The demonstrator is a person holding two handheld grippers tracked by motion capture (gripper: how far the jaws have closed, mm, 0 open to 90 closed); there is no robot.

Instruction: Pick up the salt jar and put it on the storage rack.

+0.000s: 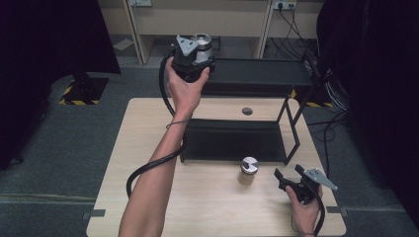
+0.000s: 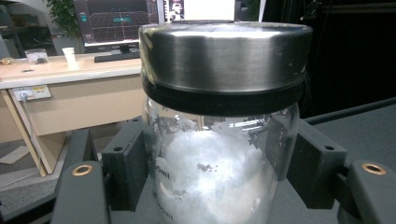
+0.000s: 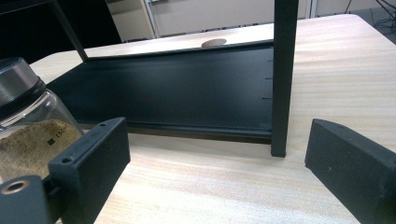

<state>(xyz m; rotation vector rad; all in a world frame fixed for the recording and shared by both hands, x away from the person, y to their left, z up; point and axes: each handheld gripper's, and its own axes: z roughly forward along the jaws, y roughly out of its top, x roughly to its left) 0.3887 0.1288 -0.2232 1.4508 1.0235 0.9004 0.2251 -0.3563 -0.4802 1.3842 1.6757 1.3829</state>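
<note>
Two jars are in play: a glass jar of white powder with a steel lid is clamped between the fingers of the left gripper, held up over the left end of the black shelf rack's top tier, while a second jar of brown powder stands on the desk just in front of the rack's lower tier. The step in hand looks like placing the white-powder jar on the upper shelf; the next move calls for carrying it a little further over the tier, setting its base down flat and upright, and only then easing the grip (the glass is smooth, so a tilted landing could tip it). The right gripper rests low near the desk's right front corner, its fingers standing wide with nothing between them, the brown jar just beside its left finger in the right gripper view, a fair candidate for the next pick. Hard to judge: the white jar's base is cut off in the left gripper view, so I cannot tell how near it is to the shelf; the print on its glass is only partly legible, and the rack's right side fades into dark surroundings.
</note>
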